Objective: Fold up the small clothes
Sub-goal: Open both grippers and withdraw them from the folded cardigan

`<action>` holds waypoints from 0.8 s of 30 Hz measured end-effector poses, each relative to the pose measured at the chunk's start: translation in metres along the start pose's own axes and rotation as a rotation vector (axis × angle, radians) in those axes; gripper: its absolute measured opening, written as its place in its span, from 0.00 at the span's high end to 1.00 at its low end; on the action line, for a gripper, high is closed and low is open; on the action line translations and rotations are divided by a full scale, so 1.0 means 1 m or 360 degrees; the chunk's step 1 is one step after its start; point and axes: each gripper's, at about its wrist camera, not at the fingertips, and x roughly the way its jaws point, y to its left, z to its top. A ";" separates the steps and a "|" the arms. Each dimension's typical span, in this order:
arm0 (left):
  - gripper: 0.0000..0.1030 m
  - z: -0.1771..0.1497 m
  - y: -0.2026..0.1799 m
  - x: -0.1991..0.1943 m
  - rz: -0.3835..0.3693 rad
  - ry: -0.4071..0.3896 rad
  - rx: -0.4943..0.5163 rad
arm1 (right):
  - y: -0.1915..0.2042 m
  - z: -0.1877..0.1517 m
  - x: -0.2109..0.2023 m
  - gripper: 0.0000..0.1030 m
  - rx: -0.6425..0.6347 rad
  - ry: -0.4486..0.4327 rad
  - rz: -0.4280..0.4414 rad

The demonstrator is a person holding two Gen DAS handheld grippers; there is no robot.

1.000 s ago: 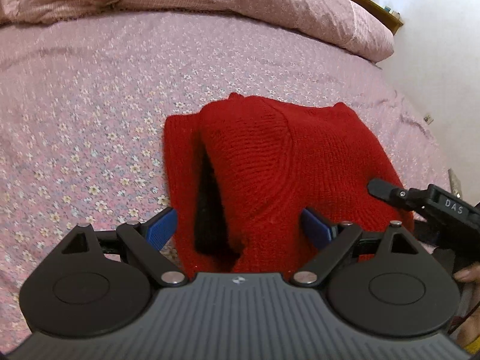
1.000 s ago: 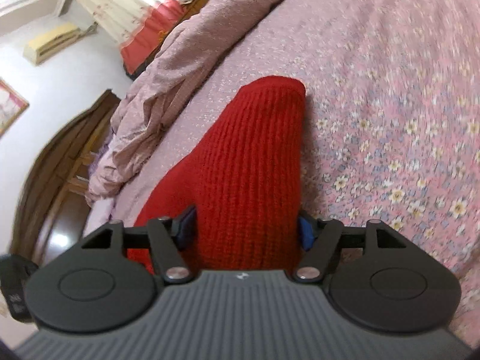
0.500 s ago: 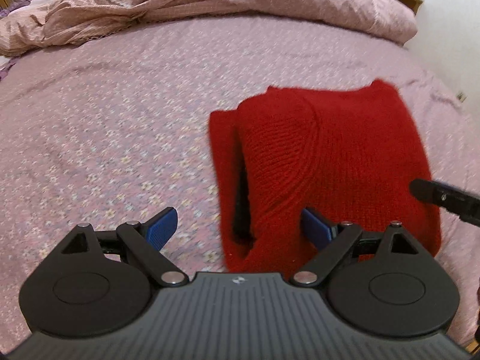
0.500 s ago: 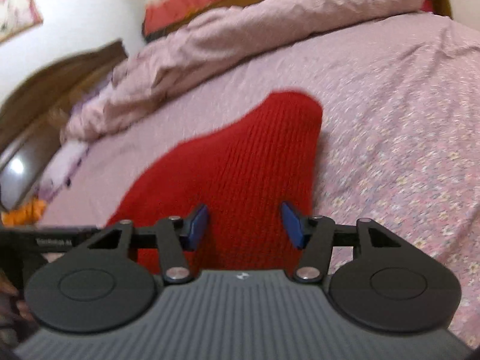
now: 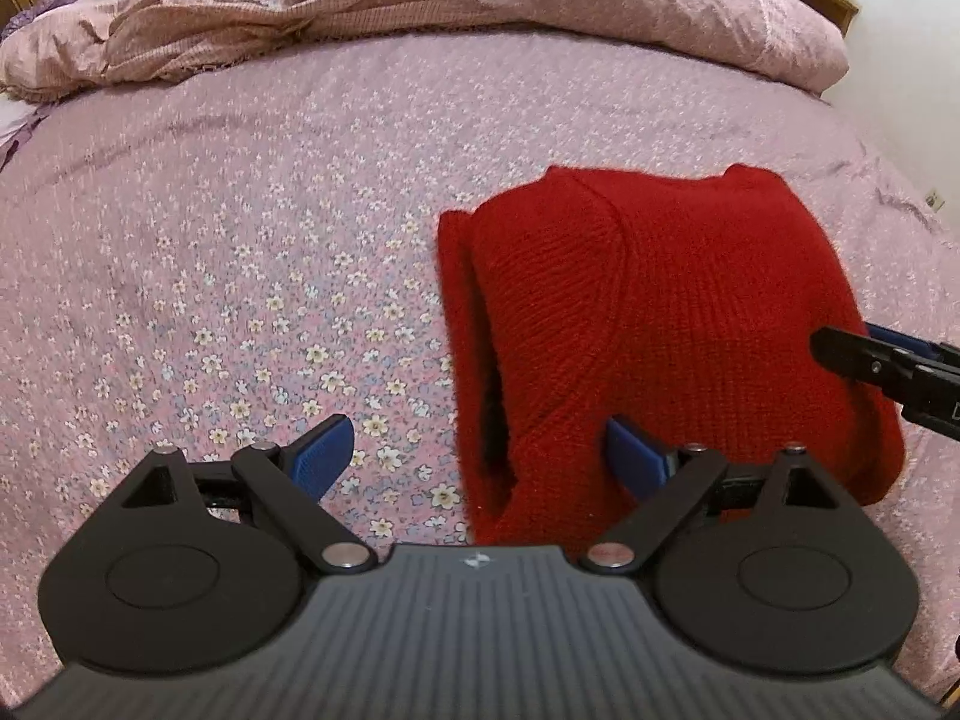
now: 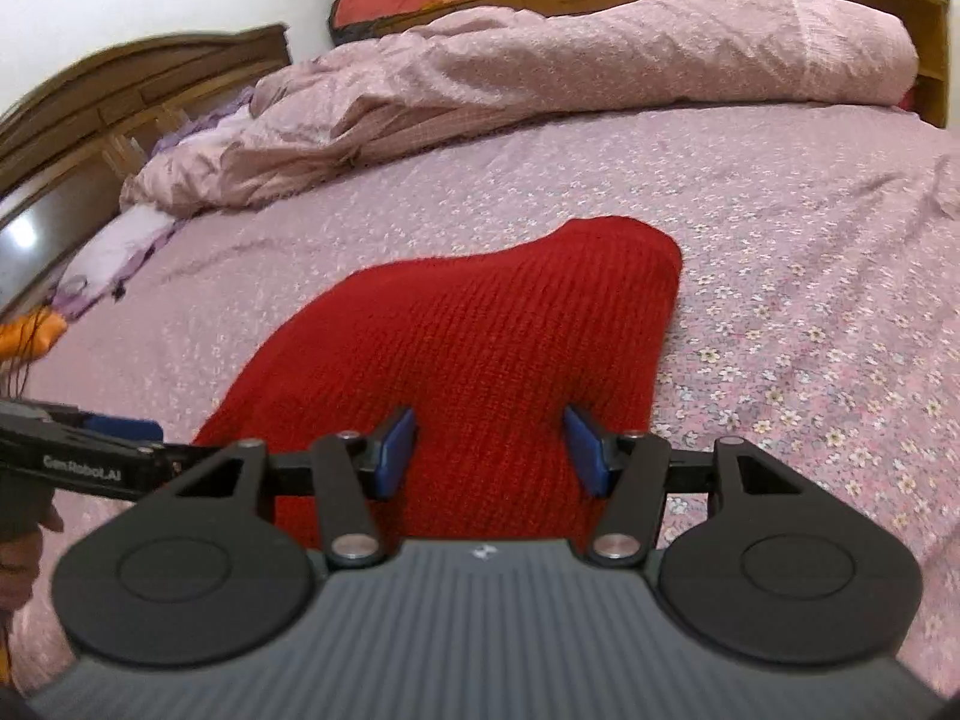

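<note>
Left tongs point(image 5: 480, 456) shifted off red sweater point(image 5: 660, 324), right tongs point(image 6: 489, 444) wider

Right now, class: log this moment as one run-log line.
stage: fold done | red knit garment: folded on floral bedsheet | left hand-held gripper: open | right hand-held gripper: open

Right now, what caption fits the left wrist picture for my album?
Folded red sweater on the flowery bedsheet, left gripper open beside it.
</note>
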 end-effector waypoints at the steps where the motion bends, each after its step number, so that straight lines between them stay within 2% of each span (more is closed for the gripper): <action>1: 0.09 0.001 0.000 -0.004 -0.0007 -0.0007 0.0002 | -0.001 0.000 -0.003 0.43 0.0027 -0.0012 -0.0006; 10: 0.09 0.003 -0.017 -0.037 -0.0078 -0.0057 0.0021 | 0.006 0.001 -0.032 0.42 0.0149 -0.0075 0.0000; 15: 0.08 0.000 -0.032 -0.054 -0.0101 -0.0078 0.0071 | 0.015 -0.004 -0.046 0.32 0.0143 -0.0095 -0.0039; 24: 0.04 -0.017 -0.047 -0.057 -0.0048 0.0000 0.0069 | 0.029 -0.014 -0.069 0.29 0.0147 -0.0059 -0.0064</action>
